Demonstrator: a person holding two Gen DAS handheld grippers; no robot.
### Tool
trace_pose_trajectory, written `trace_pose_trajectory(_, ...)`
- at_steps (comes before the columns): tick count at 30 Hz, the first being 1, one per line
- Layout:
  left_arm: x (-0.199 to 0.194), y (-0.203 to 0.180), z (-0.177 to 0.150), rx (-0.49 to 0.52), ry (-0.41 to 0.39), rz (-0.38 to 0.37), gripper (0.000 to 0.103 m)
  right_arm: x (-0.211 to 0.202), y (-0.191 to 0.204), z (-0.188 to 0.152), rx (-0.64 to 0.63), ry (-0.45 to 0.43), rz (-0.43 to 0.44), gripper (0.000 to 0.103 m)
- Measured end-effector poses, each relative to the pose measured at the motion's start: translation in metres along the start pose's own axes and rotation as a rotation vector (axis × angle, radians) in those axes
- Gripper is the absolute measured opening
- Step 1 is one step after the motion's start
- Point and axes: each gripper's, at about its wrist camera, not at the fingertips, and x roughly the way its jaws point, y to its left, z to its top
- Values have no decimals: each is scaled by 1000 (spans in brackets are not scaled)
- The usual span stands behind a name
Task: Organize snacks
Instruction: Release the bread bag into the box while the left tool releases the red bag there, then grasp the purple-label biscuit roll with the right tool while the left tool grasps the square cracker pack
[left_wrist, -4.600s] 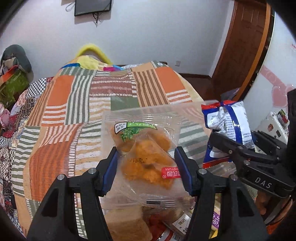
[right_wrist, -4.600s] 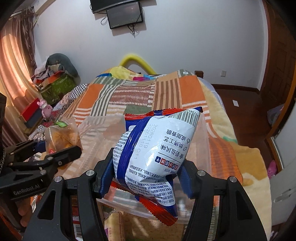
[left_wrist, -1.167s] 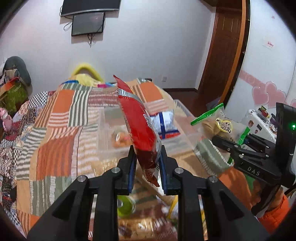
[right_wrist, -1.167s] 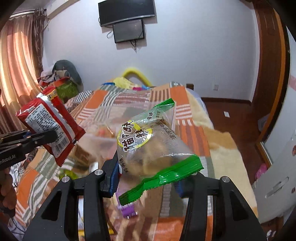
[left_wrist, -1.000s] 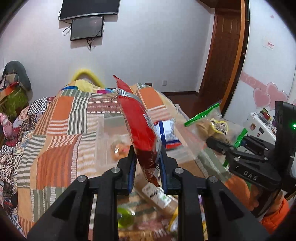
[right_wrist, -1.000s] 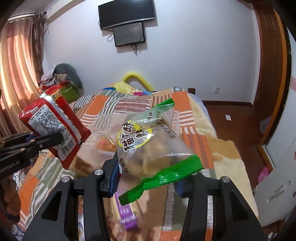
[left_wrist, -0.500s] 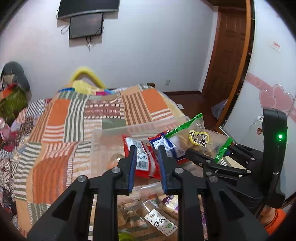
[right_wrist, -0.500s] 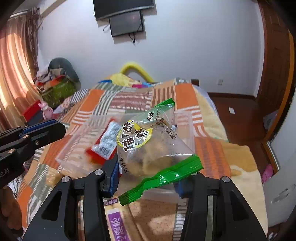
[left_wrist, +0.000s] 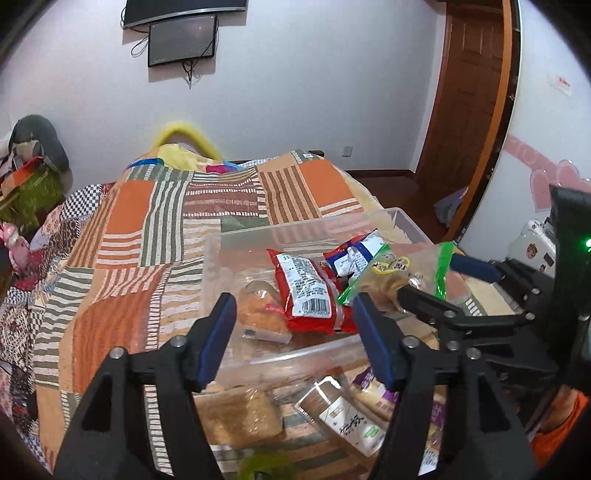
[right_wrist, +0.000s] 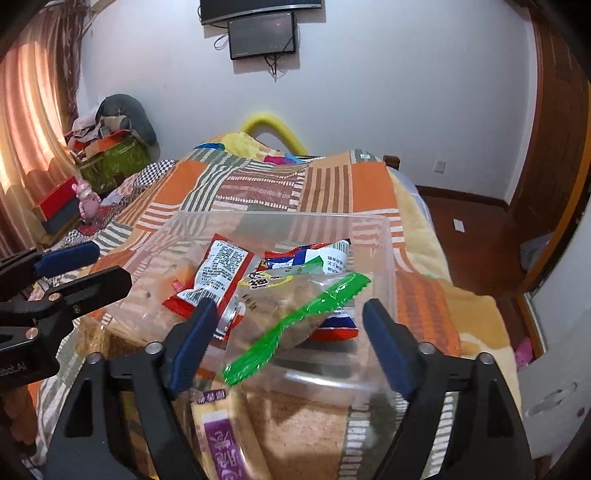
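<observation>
A clear plastic bin (left_wrist: 295, 225) stands on the patchwork bed. In it lie an orange pastry bag (left_wrist: 258, 310), a blue-and-white bag (left_wrist: 354, 251), a red packet (left_wrist: 310, 291) and a clear green-edged bag (right_wrist: 288, 306). My left gripper (left_wrist: 295, 332) hovers over the bin's near wall. Its jaws are opening, and the red packet lies just beyond the pads, untouched. To its right, my right gripper (right_wrist: 288, 339) is also opening. The green-edged bag rests between its fingers with neither pad pressing on it, and its green seal hangs toward the near wall.
Loose snacks lie on the bed in front of the bin: a purple-labelled pack (right_wrist: 221, 443), a white-labelled pack (left_wrist: 343, 417) and a brown cake pack (left_wrist: 243, 413). The striped bedspread (left_wrist: 147, 240) stretches left and beyond. A wooden door (left_wrist: 469, 110) stands at the right.
Both grippers were shut on their snacks half a second ago. Now both stand spread, and the red packet and the green-edged bag lie in the bin. The left gripper has sunk toward the bin.
</observation>
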Motion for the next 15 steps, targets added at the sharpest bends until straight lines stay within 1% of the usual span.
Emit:
trace_pose_trajectory(3,-5,6,-4,-1,8,2,73,-9,-2,0,9,-8,13,85)
trace_pose_trajectory(5,-8,10,-7,-7,18,4,81,-14,-5,-2,26,-5,34,85)
trace_pose_trajectory(7,-11,16,-9,-18,22,1,85,-19,-6,-4,33,-7,49,86)
trace_pose_trajectory(11,-16,27,-21,-16,36,25,87,-25,-1,-13,2,-3,50,86)
trace_pose_trajectory(15,-10,33,-37,2,73,62,88,-21,6,-29,-46,38,71,86)
